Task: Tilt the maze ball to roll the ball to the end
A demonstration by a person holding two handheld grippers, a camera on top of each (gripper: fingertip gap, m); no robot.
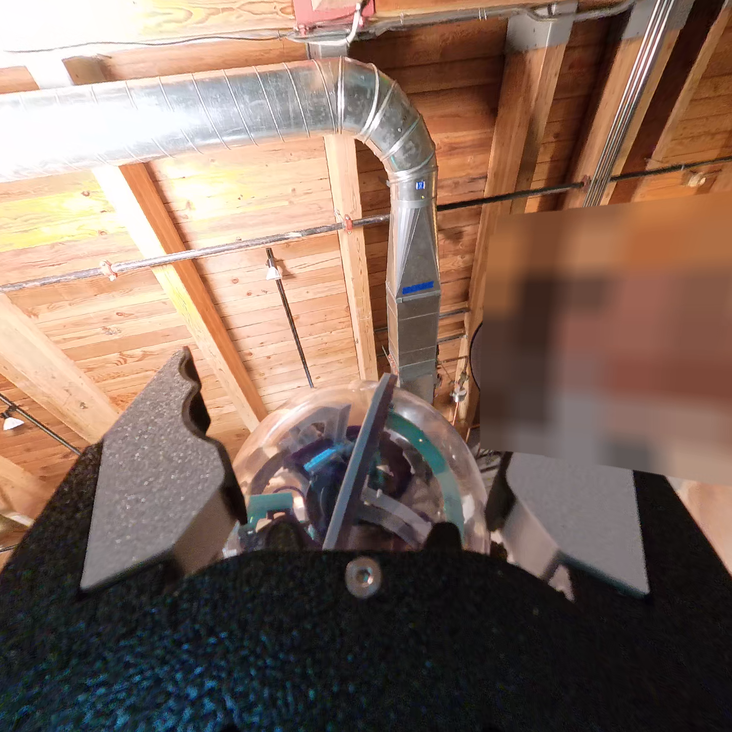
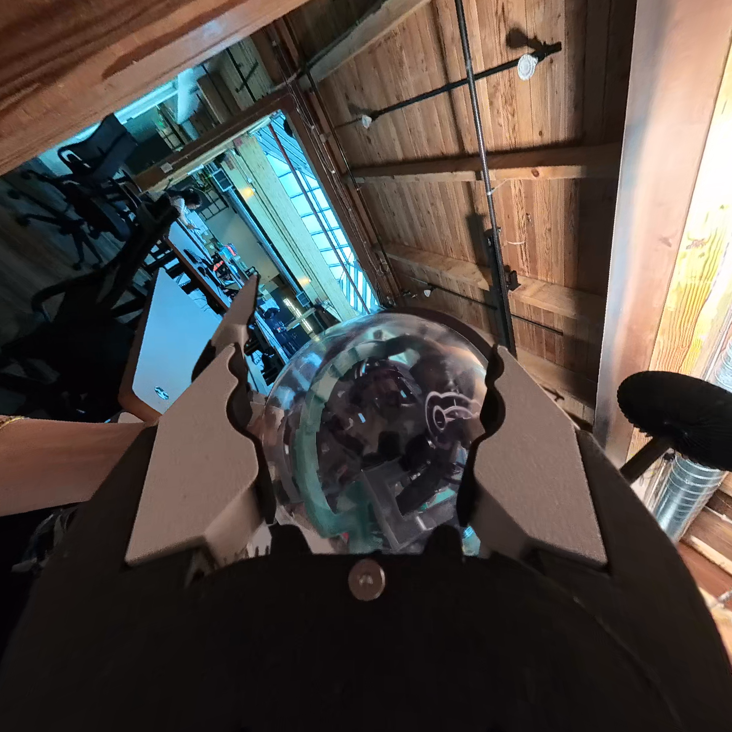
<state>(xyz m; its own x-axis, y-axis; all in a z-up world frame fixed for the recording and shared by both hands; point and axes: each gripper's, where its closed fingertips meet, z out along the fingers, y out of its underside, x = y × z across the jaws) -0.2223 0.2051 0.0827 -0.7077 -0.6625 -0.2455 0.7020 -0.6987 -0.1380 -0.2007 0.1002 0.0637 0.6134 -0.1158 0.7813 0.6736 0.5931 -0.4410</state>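
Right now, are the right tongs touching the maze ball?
Touching. The right wrist view shows both fingers of the right tongs pressed against the maze ball.

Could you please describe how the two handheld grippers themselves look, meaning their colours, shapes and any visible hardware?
The left gripper has a speckled black body, a silver screw at its front edge and flat grey fingers with wavy inner edges. The right gripper has the same build: black body, silver screw, beige-grey fingers with wavy inner edges. No cables show.
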